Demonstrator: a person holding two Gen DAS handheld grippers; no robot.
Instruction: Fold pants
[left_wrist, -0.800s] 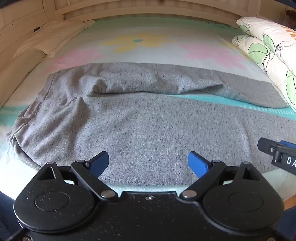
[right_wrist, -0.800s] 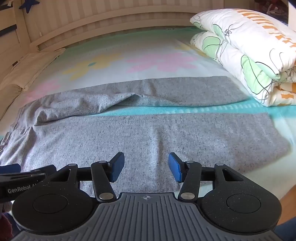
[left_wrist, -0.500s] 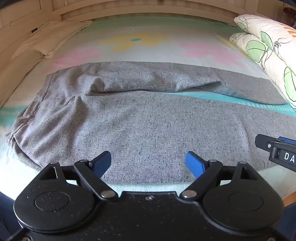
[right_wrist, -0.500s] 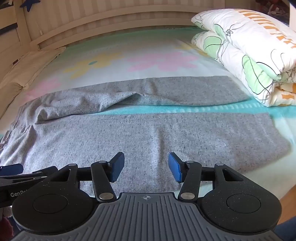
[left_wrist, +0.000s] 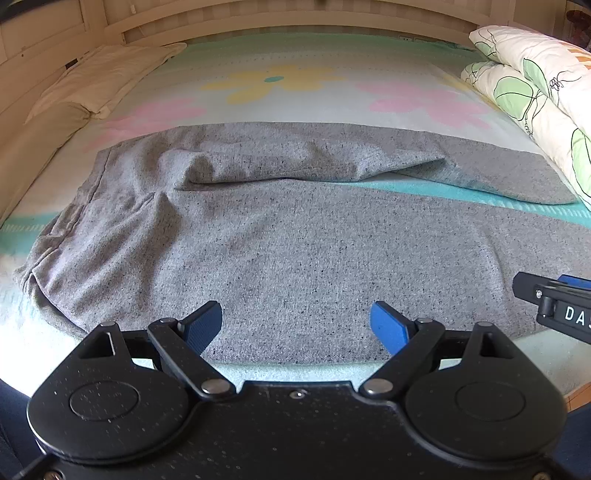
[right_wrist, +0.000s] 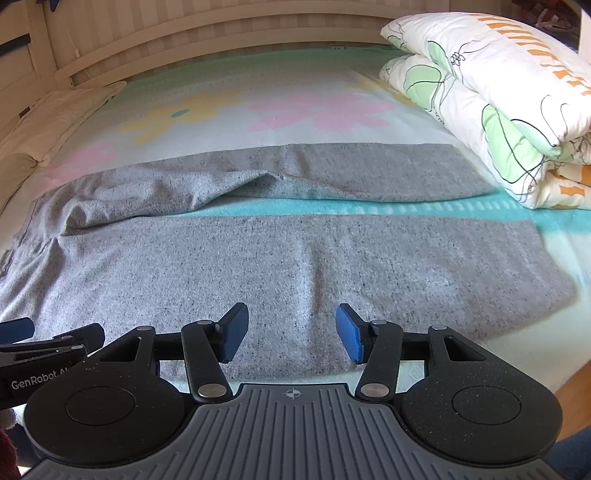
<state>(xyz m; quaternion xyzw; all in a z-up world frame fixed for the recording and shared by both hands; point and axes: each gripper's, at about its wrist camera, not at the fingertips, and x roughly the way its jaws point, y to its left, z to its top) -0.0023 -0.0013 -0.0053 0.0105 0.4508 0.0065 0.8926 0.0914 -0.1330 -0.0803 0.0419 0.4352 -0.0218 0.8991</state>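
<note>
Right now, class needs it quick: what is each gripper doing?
Left gripper: open, holding nothing, above the near edge of the pants.
Right gripper: open, holding nothing.

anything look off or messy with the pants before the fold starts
One thing: the far leg of the grey pants is rumpled, its near edge rolled into a raised ridge near the crotch, while the near leg lies mostly flat. Nothing looks damaged. Both the left gripper and right gripper are open and empty.

Grey speckled pants (left_wrist: 295, 251) lie spread on the bed (left_wrist: 295, 96), waistband left, 2 legs parted; the far leg is rumpled.
</note>
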